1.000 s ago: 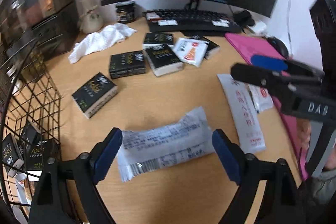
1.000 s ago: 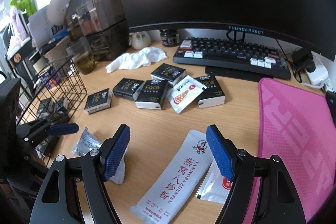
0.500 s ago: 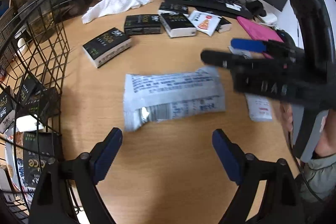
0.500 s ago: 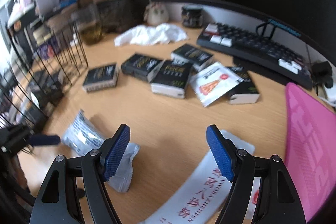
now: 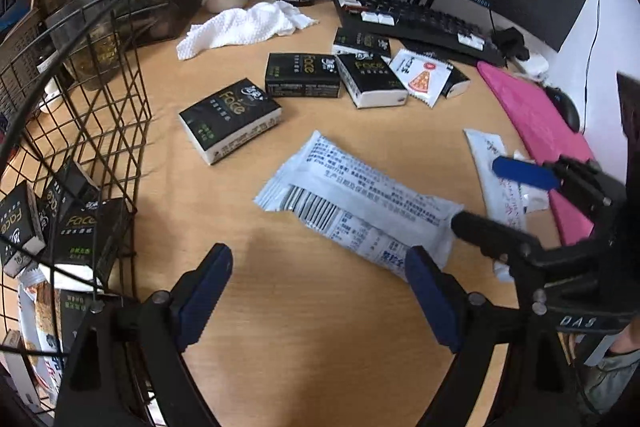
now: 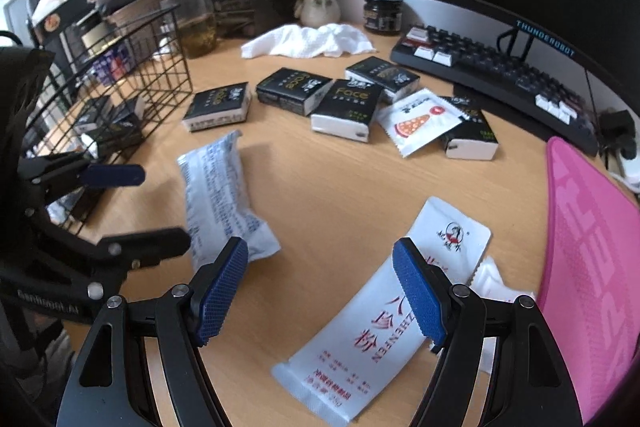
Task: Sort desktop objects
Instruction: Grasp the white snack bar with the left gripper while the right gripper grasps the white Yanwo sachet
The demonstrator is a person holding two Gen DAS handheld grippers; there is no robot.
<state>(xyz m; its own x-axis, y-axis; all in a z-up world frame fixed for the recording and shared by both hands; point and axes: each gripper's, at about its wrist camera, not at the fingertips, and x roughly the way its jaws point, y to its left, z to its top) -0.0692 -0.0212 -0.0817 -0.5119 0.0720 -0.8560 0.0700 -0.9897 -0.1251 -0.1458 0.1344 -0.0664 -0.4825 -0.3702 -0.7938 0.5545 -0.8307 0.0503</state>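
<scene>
Desktop objects lie loose on the bench, all placed here relative to the wire basket at its left edge. Grey printed sachet lies flat just right of the basket, back side up with the barcode showing, so it looks dropped rather than arranged. Left gripper hangs over bare wood next to the sachet's near end, jaws wide apart and holding nothing; probably lining up for that sachet. Right gripper is also spread wide and empty, one pad over the long white sachet farther right of the basket, likely its next pick. Nothing is lifted yet, so sorting is only partly done: some black tissue packs already sit in the basket, exact number hard to tell through the wires. Counted on the bench beyond the basket: five black tissue packs, one of them half hidden under one pizza-print sachet. Near the long white one, a small white sachet peeks out, so four sachets in all. Also one white cloth, one dark jar, one keyboard, one pink mat.
</scene>
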